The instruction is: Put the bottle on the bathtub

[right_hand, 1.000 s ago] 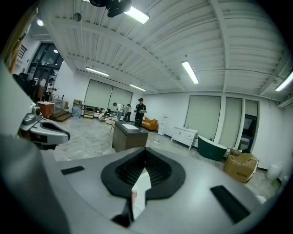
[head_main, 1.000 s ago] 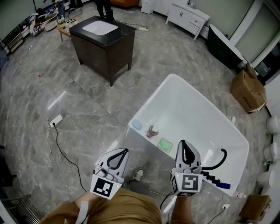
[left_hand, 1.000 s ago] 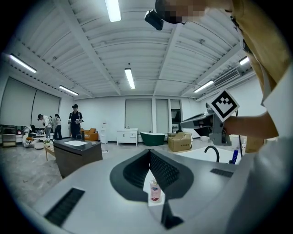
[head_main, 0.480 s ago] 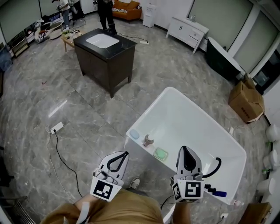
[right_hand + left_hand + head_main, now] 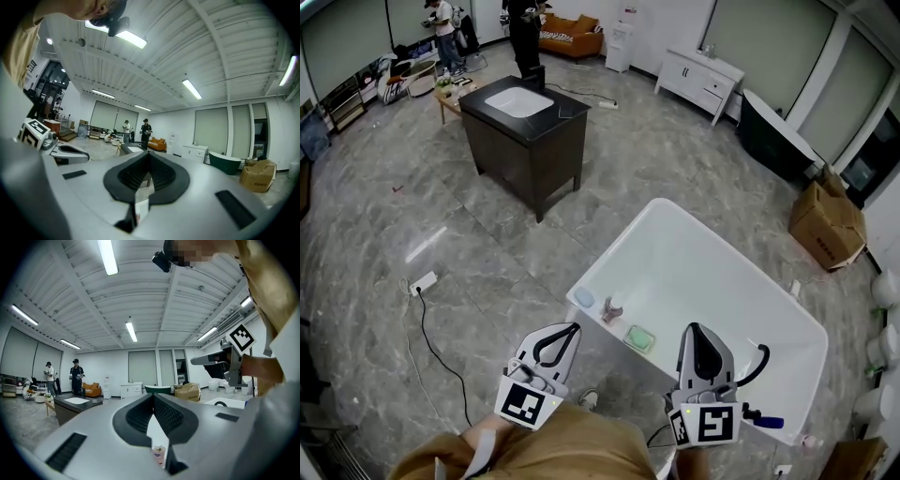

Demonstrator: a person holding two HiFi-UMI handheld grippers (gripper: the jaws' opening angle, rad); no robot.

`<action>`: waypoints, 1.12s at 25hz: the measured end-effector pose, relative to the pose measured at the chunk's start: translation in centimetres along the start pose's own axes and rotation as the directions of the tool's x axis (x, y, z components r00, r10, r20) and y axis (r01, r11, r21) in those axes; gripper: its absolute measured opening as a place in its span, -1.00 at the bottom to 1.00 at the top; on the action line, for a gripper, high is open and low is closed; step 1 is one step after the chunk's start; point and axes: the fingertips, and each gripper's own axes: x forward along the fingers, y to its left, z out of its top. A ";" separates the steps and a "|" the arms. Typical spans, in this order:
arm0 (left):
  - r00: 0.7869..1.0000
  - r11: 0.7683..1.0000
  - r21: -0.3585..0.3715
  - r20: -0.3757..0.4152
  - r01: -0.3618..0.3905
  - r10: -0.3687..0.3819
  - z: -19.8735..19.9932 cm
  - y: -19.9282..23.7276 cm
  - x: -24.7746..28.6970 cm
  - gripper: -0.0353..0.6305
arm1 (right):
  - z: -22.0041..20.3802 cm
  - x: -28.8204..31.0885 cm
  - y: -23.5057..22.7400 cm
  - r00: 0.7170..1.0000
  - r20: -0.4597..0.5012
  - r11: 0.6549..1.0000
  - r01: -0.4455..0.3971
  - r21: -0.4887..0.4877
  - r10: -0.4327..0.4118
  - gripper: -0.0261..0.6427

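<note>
A small pinkish bottle (image 5: pixel 611 308) stands upright on the near rim of the white bathtub (image 5: pixel 722 272). It is between a blue pad (image 5: pixel 584 297) and a green pad (image 5: pixel 639 337). My left gripper (image 5: pixel 572 327) hovers in front of that rim, shut and holding nothing. In the left gripper view the left gripper (image 5: pixel 153 395) has its tips together, and the bottle (image 5: pixel 159 455) shows low down through the slot behind them. My right gripper (image 5: pixel 697 330) hangs over the tub's near edge; in its own view the right gripper (image 5: pixel 149 153) is shut and empty.
A dark vanity with a white basin (image 5: pixel 525 108) stands on the grey floor at the back left. A power strip and cable (image 5: pixel 422 281) lie on the floor at the left. A black hose (image 5: pixel 759 361) curls on the tub's right end. A cardboard box (image 5: pixel 830 216) sits at the far right.
Both grippers have risen a little with the view. The tub and the things on its rim now sit lower in the picture. The jaws look the same.
</note>
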 end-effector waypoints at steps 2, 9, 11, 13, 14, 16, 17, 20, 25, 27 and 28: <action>1.000 1.000 0.011 0.010 -0.001 0.000 0.4 0.1 0.3 -0.87 | 0.5 -0.6 -0.1 1.000 0.010 1.000 -0.005 0.002 0.005 -0.91; 1.000 0.999 0.033 0.015 -0.015 0.015 1.6 0.9 0.6 -0.88 | -0.1 -0.9 -1.5 1.000 -0.004 1.000 0.011 0.010 -0.011 -0.91; 1.000 0.999 0.032 0.008 -0.019 0.019 1.5 1.0 0.4 -0.87 | -0.1 -0.8 -1.3 1.000 0.001 1.000 0.009 0.011 -0.009 -0.91; 1.000 0.999 0.032 0.000 -0.021 0.021 1.3 1.1 0.2 -0.87 | 0.0 -0.7 -0.9 1.000 0.011 1.000 0.003 0.014 -0.003 -0.91; 1.000 0.999 0.032 -0.001 -0.020 0.020 1.3 1.2 0.2 -0.88 | 0.1 -0.7 -0.7 1.000 0.015 1.000 0.000 0.016 0.000 -0.91; 1.000 0.999 0.035 0.007 -0.018 0.018 1.5 1.1 0.3 -0.87 | 0.2 -0.6 -0.4 1.000 0.017 1.000 -0.007 0.018 0.007 -0.91; 1.000 0.999 0.037 0.014 -0.017 0.017 1.7 1.0 0.3 -0.87 | 0.2 -0.6 -0.3 1.000 0.015 1.000 -0.011 0.017 0.011 -0.91; 0.999 0.999 0.036 0.026 -0.021 0.020 2.2 0.8 0.4 -0.87 | -0.1 -0.4 -0.2 1.000 0.005 1.000 -0.022 0.009 0.022 -0.91; 0.999 0.999 0.030 0.018 -0.028 0.028 1.8 1.3 -0.1 -0.88 | -0.1 0.2 0.5 0.999 -0.011 0.999 -0.038 -0.009 0.038 -0.91; 1.000 0.999 0.026 0.011 -0.026 0.026 1.6 1.4 -0.3 -0.87 | -0.1 0.2 0.9 0.999 -0.015 0.999 -0.041 -0.008 0.041 -0.91; 1.000 0.999 0.026 0.009 -0.024 0.024 1.5 1.4 -0.4 -0.87 | -0.1 0.2 1.0 0.999 -0.016 0.999 -0.041 -0.007 0.041 -0.91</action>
